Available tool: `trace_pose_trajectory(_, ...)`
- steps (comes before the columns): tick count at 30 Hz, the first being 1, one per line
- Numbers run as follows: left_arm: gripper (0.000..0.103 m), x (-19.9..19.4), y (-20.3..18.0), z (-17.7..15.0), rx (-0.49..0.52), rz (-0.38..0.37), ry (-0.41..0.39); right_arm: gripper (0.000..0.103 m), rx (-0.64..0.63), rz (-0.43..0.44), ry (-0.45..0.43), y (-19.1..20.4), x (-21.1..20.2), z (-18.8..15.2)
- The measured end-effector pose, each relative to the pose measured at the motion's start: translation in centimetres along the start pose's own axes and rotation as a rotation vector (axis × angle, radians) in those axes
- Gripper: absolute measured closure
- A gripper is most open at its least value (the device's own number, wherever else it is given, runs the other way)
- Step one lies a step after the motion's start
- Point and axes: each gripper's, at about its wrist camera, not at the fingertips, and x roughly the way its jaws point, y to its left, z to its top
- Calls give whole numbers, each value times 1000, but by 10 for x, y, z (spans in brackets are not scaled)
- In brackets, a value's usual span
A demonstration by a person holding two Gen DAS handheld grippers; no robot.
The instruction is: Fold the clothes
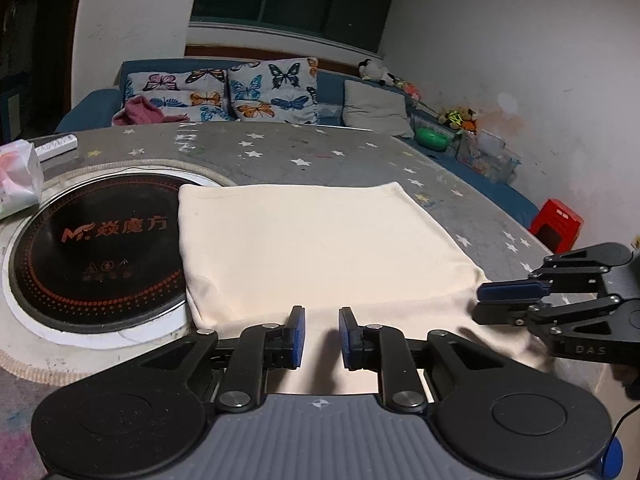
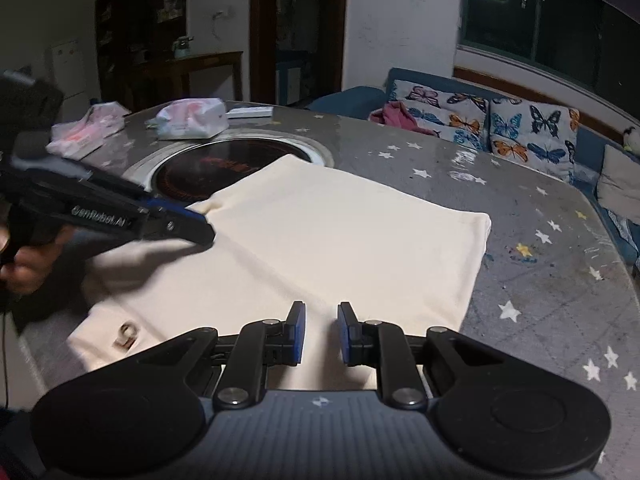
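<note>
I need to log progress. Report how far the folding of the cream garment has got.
Done: the cream garment lies on the table with one layer already folded over, its edges fairly square. In hand: nothing is pinched; the left claw and right claw hover slightly apart over the near edge. Left: the near flap with the logo is not yet folded.

The left gripper [image 1: 322, 330] points forward and downward, its blue-padded jaws a narrow gap apart with nothing pinched between them. The right gripper [image 2: 321, 330] is angled down likewise, jaws slightly parted and empty. A hand [image 2: 24, 264] grips the left gripper's handle
</note>
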Motion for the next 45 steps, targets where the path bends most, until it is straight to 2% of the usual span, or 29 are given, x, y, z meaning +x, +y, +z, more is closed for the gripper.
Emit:
trace_pose_trajectory(7,82,-16,-24,-16,60,-70,22,86,-61,10,58,12,-13,-22)
trace_pose_trajectory(14,82,-12,-49,-23,110,-121,36,86,-73,-3,19,20,-22,-16)
trace_pose_trajectory(18,81,-10,-53,-28,124,-128,53,86,-36,-6,49,14,-15,-24)
trace_pose_trajectory(23,69,-28,-49,-31,146,-125,45,84,-14,3,23,10,-27,-25)
trace_pose_trajectory(27,62,-52,-42,-41,187,-107,55,83,19,23,42,7,-22,-31)
trace_pose_trajectory(29,57,-66,-38,-48,217,-93,63,82,19,28,40,7,-23,-31)
trace_pose_trajectory(33,53,-83,-38,-60,300,-90,60,77,2,39,43,10,-30,-28)
trace_pose_trajectory(42,54,-60,-55,-74,486,-12,5,68,-100,40,61,25,-50,-30)
trace_pose_trajectory(43,55,-58,-56,-76,495,-11,1,65,-110,38,65,27,-52,-31)
trace_pose_trajectory(45,68,-55,-57,-78,509,-12,-7,62,-130,31,76,29,-55,-33)
